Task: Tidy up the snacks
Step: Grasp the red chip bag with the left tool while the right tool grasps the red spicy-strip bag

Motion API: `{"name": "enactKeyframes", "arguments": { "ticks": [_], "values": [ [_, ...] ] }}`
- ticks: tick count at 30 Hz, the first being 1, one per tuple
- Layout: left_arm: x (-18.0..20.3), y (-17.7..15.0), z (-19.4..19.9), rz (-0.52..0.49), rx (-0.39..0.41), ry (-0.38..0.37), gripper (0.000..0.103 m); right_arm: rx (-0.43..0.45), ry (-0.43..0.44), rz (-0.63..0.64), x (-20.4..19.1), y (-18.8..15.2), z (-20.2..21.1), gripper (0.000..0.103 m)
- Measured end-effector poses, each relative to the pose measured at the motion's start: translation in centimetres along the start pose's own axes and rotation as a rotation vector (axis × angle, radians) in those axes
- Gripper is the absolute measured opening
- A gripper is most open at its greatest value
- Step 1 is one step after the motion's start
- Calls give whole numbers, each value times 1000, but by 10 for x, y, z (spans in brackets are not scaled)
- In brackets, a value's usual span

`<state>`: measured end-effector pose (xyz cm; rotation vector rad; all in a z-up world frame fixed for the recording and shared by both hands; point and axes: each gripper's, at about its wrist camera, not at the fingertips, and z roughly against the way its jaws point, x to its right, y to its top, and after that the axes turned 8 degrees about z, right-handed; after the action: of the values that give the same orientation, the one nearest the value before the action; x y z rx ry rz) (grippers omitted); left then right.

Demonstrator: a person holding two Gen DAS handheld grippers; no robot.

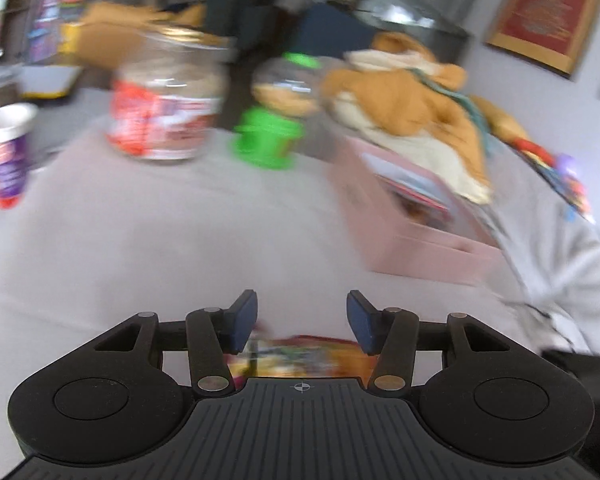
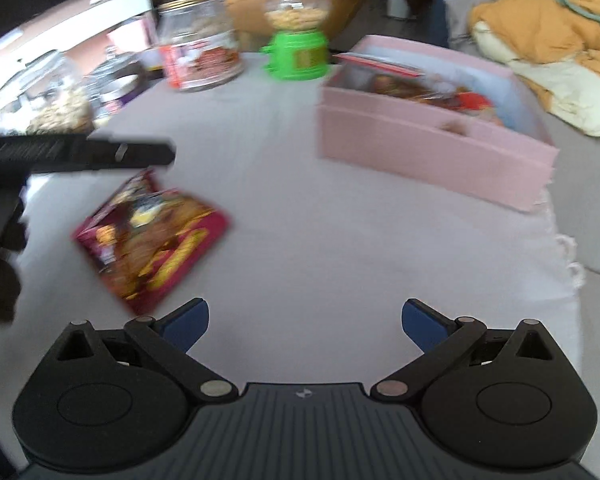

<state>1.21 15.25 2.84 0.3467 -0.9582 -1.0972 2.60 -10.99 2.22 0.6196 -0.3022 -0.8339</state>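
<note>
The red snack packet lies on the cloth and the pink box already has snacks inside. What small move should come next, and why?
Probably: shut the left gripper on the red snack packet. The packet lies flat on the cloth, outside the pink box, and its edge shows low between the left gripper's half-open fingers. The right gripper is wide open and empty, to the packet's right.

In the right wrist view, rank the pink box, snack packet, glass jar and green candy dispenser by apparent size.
1. pink box
2. snack packet, nearer the camera
3. glass jar
4. green candy dispenser
</note>
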Motion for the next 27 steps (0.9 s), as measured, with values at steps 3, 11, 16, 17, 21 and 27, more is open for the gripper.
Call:
{"name": "enactKeyframes", "arguments": {
  "ticks": [3,11,16,17,21,27],
  "values": [
    [-25,-1,3,94,-23,47,55,6,64,35,-21,2,-2,103],
    [-15,-16,-2,130,-100,-13,53,7,8,162,-67,19,-29,103],
    [12,-31,-12,89,-196,-152,49,16,-231,65,-28,29,-31,103],
    [18,-32,-11,74,-193,-177,48,10,-250,23,-16,28,-31,103],
    [31,-25,4,-39,-27,-107,48,-6,-142,-175,35,14,-19,103],
    [16,-10,-23,9,-38,-8,48,23,-70,-238,41,-2,-9,103]
  ]
}}
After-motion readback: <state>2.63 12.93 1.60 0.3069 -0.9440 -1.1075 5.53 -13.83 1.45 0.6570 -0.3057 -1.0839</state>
